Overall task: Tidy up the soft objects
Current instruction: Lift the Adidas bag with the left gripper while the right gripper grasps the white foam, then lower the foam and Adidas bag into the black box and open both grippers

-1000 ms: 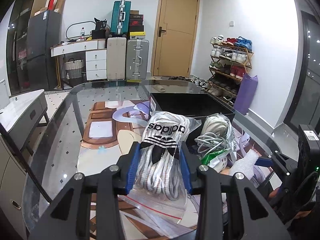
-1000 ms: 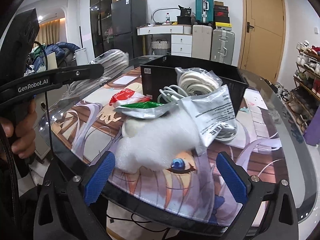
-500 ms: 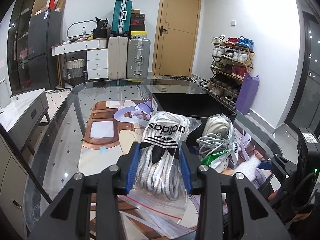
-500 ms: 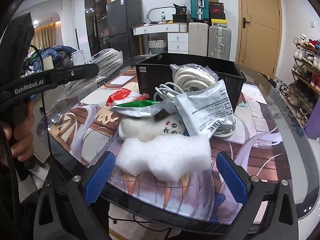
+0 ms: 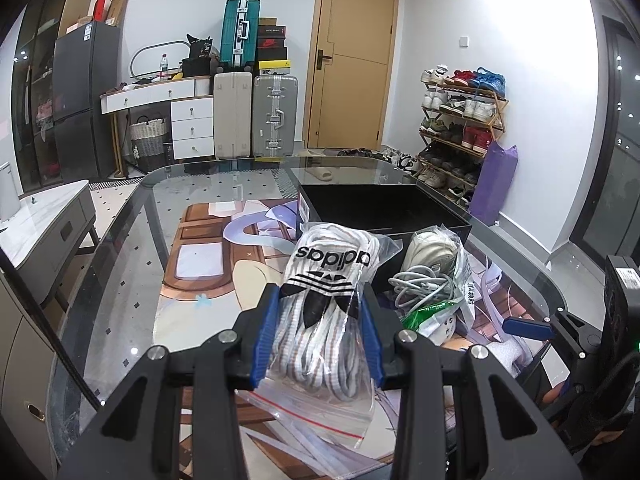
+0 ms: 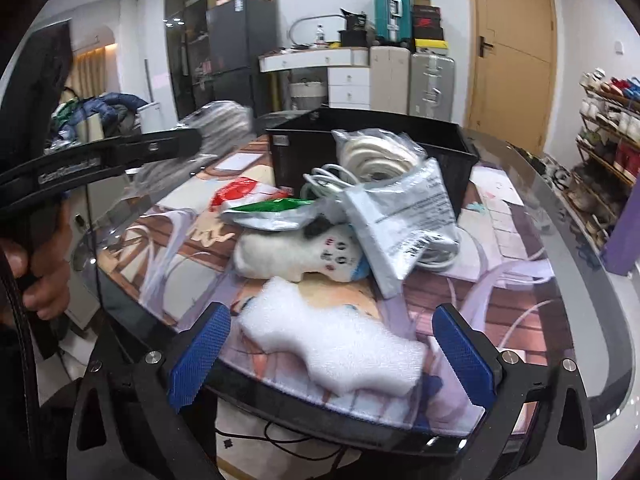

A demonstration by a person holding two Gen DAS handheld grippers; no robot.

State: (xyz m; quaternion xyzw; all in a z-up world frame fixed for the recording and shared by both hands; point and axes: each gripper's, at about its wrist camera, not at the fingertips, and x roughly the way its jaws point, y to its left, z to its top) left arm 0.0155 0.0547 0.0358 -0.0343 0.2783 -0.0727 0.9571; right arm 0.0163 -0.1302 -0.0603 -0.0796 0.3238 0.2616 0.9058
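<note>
My left gripper (image 5: 319, 334) is shut on a clear Adidas bag of white laces (image 5: 326, 304), held above the mat. My right gripper (image 6: 330, 350) is open at the table's near edge, its blue pads either side of a white foam piece (image 6: 336, 344) that lies on the mat. Behind the foam lie a white plush toy (image 6: 296, 252), a green and silver packet (image 6: 272, 212), a bagged white cable (image 6: 376, 156) and a printed grey pouch (image 6: 400, 216). A black open box (image 6: 448, 140) stands behind them; it also shows in the left wrist view (image 5: 380, 208).
The glass table (image 5: 120, 248) carries a printed anime mat (image 5: 208, 264). A red and white packet (image 6: 236, 194) lies left of the pile. Suitcases, a dresser and a shoe rack stand by the far walls.
The white foam piece has come down from close in front of the right camera onto the mat between the open right fingers. The left gripper has held still with the lace bag.
</note>
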